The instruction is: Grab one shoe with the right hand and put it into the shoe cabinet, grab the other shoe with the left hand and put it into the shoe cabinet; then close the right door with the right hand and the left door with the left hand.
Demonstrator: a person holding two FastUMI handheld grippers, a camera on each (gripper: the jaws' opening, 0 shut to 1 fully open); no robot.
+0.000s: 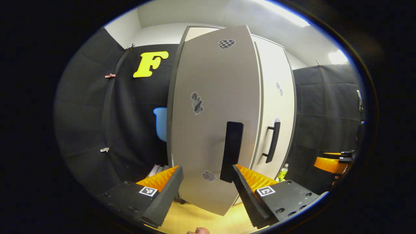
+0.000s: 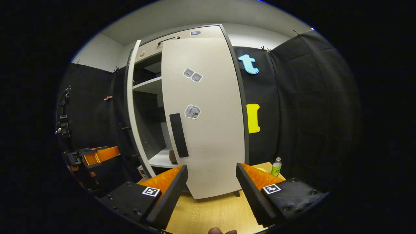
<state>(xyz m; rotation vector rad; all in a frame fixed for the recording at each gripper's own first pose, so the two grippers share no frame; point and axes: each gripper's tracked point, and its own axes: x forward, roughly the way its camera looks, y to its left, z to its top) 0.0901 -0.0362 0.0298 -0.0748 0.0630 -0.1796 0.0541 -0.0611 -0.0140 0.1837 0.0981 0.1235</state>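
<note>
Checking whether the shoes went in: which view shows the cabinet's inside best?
The right gripper view: between the doors, the cabinet's inside shows shelves and a dark item low down, too unclear to identify. In the left gripper view the left door faces the camera, covering the interior.

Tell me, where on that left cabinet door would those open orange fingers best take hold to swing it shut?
Probably the black vertical handle on the left door. It is a narrow upright bar standing proud of the flat panel, so the open left gripper could come straight at the door's face, one finger each side of the bar.
</note>
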